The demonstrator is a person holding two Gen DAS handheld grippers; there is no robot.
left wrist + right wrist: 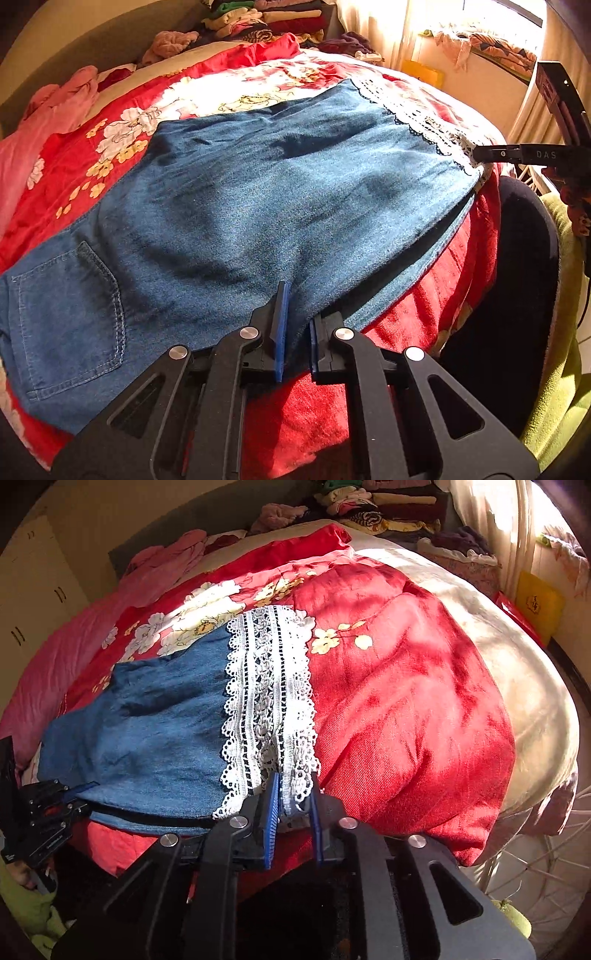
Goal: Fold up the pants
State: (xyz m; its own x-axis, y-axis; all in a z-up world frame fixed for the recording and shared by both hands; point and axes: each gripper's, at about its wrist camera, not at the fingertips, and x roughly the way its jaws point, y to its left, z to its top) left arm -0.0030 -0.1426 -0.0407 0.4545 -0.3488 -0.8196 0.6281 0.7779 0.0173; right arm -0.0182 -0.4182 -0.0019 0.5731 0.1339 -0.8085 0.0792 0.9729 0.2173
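Left wrist view: denim pants (pixel 258 206) spread on red floral bedspread (pixel 399 325). Near edge of pants pinched by left gripper (pixel 297 332), fingers nearly closed on denim fold. Right gripper (pixel 480 154) seen at lace hem (pixel 424 122).

Right wrist view: lace hem clamped by right gripper (pixel 293 805), jaws narrow. Risk judged: openwork lace could be snagged or slipped from if pulled unevenly. No containers identified.

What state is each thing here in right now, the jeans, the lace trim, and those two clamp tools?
Jeans: spread flat on the red floral bedspread, back pocket up, not yet folded over.
Lace hem: lying flat at the leg end, its near edge pinched.
Left gripper: fingers closed on the jeans' near edge.
Right gripper: fingers closed on the lace hem.
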